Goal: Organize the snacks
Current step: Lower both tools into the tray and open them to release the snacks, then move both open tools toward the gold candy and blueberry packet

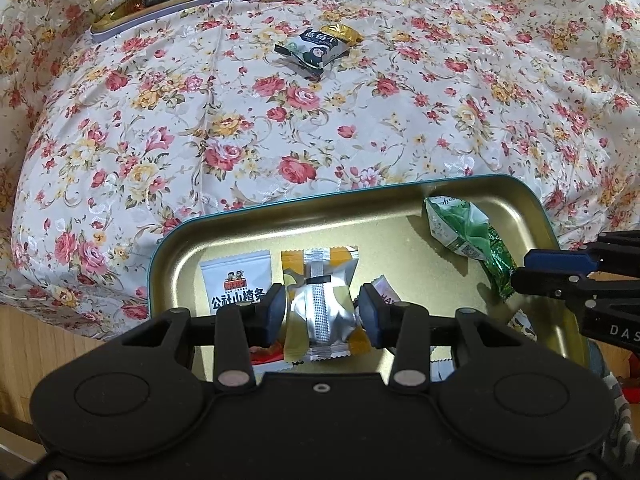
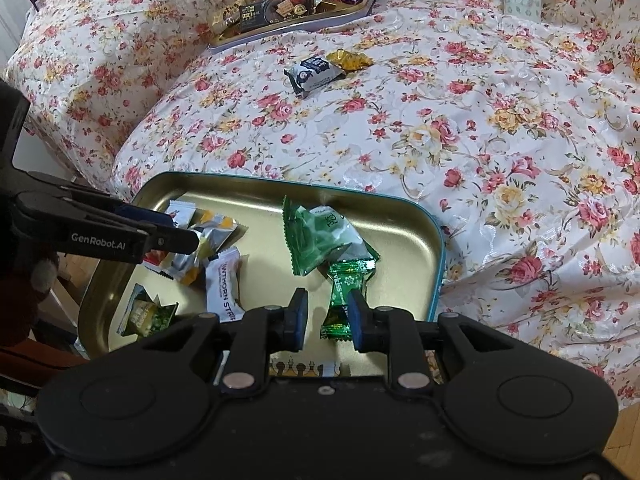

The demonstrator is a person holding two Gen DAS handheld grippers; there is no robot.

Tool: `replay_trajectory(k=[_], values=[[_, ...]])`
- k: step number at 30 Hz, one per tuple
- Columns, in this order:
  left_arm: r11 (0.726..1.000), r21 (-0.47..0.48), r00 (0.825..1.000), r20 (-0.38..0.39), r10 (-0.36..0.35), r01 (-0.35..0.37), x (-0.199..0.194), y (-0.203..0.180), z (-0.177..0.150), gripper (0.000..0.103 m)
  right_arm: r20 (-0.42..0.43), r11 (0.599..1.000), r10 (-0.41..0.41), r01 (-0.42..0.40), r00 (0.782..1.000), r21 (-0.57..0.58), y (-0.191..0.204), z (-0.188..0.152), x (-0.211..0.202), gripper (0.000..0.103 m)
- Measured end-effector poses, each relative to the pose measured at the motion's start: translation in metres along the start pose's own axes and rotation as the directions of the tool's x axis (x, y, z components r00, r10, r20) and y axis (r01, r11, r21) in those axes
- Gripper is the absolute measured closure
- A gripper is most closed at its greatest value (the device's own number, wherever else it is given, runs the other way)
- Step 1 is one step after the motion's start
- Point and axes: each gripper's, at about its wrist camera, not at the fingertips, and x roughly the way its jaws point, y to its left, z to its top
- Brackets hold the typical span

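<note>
Over a gold tin tray point(image 1: 516, 200) on a flowered bedspread point(image 1: 360, 128), two hand-held grippers work among wrapped snacks.

The left gripper point(image 1: 322, 314) has its pads clamped on a silver-and-yellow snack packet point(image 1: 320, 300), held above the tray floor; just left of its fingers lies a white hawthorn packet point(image 1: 234, 284). The right gripper point(image 2: 327, 317) stands with its fingers a little apart, a green candy point(image 2: 344, 292) between them: the right pad touches the wrapper, the left pad stands clear. Just beyond those fingertips a green-and-white packet point(image 2: 324, 236) lies in the tray. Well beyond both grippers, a dark blueberry packet point(image 1: 310, 54) and a gold candy point(image 1: 344, 34) rest together on the bedspread, and farther still a second tray point(image 2: 296, 20) holds mixed sweets.
</note>
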Motion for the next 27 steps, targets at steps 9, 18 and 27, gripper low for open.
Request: replay_trajectory(k=[9, 18, 27], values=[[1.0, 0.007, 0.999, 0.026, 0.019, -0.019, -0.005, -0.001, 0.001, 0.053, 0.002, 1.0, 0.0, 0.0, 1.0, -0.008, 0.0, 0.001, 0.0, 0.078], [1.0, 0.01, 0.997, 0.078, -0.007, 0.007, -0.011, 0.0, 0.004, 0.052, -0.002, 1.0, 0.009, -0.009, 1.0, -0.029, 0.001, 0.001, -0.003, 0.071], [0.998, 0.041, 0.956, 0.291, 0.037, -0.051, -0.03, 0.002, 0.037, 0.032, 0.144, 0.996, -0.01, 0.023, 0.99, -0.084, -0.001, 0.043, -0.016, 0.06]])
